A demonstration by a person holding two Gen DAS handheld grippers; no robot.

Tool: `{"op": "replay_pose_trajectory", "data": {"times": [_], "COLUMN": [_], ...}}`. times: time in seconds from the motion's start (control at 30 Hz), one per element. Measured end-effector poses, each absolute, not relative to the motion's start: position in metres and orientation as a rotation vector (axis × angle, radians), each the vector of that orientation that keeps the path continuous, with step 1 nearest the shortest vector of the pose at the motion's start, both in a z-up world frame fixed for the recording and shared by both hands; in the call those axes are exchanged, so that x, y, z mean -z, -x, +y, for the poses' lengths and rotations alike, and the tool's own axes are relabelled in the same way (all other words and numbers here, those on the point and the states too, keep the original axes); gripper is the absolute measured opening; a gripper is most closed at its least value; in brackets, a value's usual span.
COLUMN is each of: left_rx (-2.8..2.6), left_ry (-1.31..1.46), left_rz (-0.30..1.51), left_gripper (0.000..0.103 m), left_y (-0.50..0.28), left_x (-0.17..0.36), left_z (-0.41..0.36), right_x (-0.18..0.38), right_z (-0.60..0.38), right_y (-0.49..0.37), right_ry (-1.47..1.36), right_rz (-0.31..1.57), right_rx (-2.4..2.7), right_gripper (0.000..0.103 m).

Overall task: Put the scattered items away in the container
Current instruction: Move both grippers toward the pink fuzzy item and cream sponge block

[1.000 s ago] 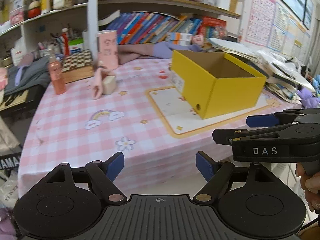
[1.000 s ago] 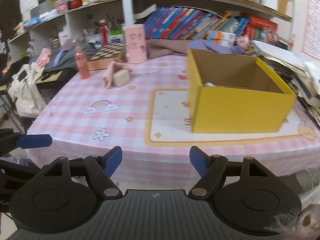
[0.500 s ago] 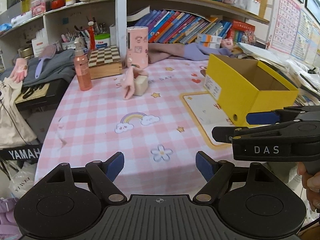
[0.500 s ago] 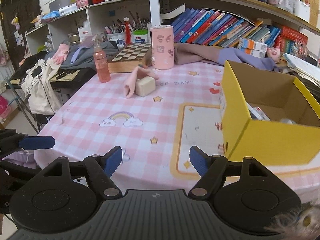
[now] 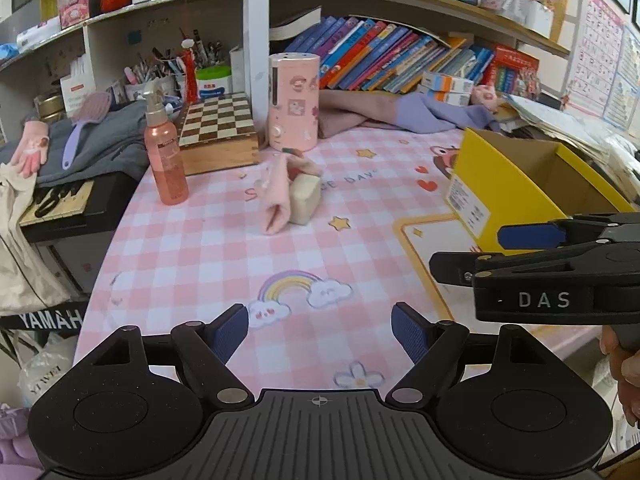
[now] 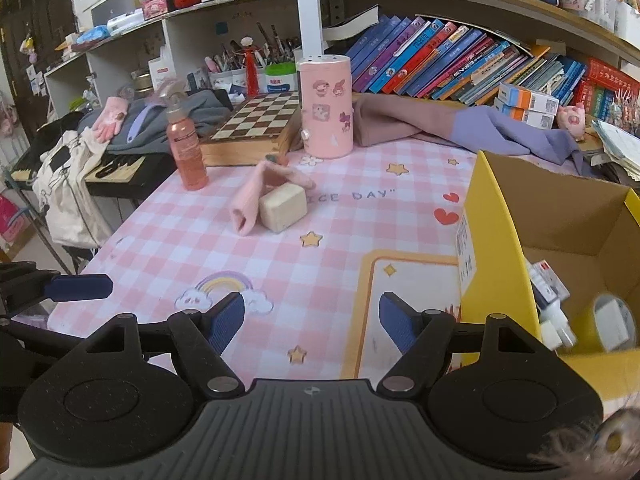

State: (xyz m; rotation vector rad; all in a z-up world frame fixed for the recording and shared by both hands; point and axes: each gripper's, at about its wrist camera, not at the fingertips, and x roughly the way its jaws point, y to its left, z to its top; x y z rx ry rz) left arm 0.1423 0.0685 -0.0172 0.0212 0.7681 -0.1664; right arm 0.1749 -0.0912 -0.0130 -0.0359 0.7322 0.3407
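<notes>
A yellow cardboard box point(image 5: 516, 184) stands on the right of the pink checked table; it also shows in the right wrist view point(image 6: 496, 264) with small packets and a tape roll point(image 6: 612, 322) inside. A pink glove point(image 5: 276, 192) lies against a beige block point(image 5: 305, 199) mid-table, also seen in the right wrist view as glove point(image 6: 256, 196) and block point(image 6: 283, 207). My left gripper point(image 5: 320, 330) is open and empty above the near table edge. My right gripper point(image 6: 312, 318) is open and empty, left of the box.
A pink spray bottle point(image 5: 165, 156), a chessboard box point(image 5: 218, 130) and a pink cylinder point(image 5: 294, 102) stand at the back. Clothes point(image 5: 400, 114) lie behind the box. Shelves with books point(image 6: 440, 60) line the wall. A keyboard and bags are left of the table.
Both grippers have moved forward and to the left over the table. The glove and block now look closer; the box has shifted to the right of both views.
</notes>
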Motion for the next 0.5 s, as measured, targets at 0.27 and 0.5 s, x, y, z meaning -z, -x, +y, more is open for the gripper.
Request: {"op": "replay_pose_trajectory", "data": {"times": [0.27,0.5], "left_rx": [0.111,0.103], "left_ry": [0.014,0.010], "left_rz": [0.753,0.768], "left_gripper": [0.081,0.080], "left_y": [-0.189,-0.239], "left_x": [0.016,0.029], "left_z": [0.083,0.082], "right_x": [0.013,0.013], "right_z": [-0.088,-0.082], "right_y": [-0.217,-0.258], "right_ry": [0.036,0.051], "right_rz": [0.732,0.707], "right_rx": [-0.328,-0.319], "right_gripper": [0.073,0.073]}}
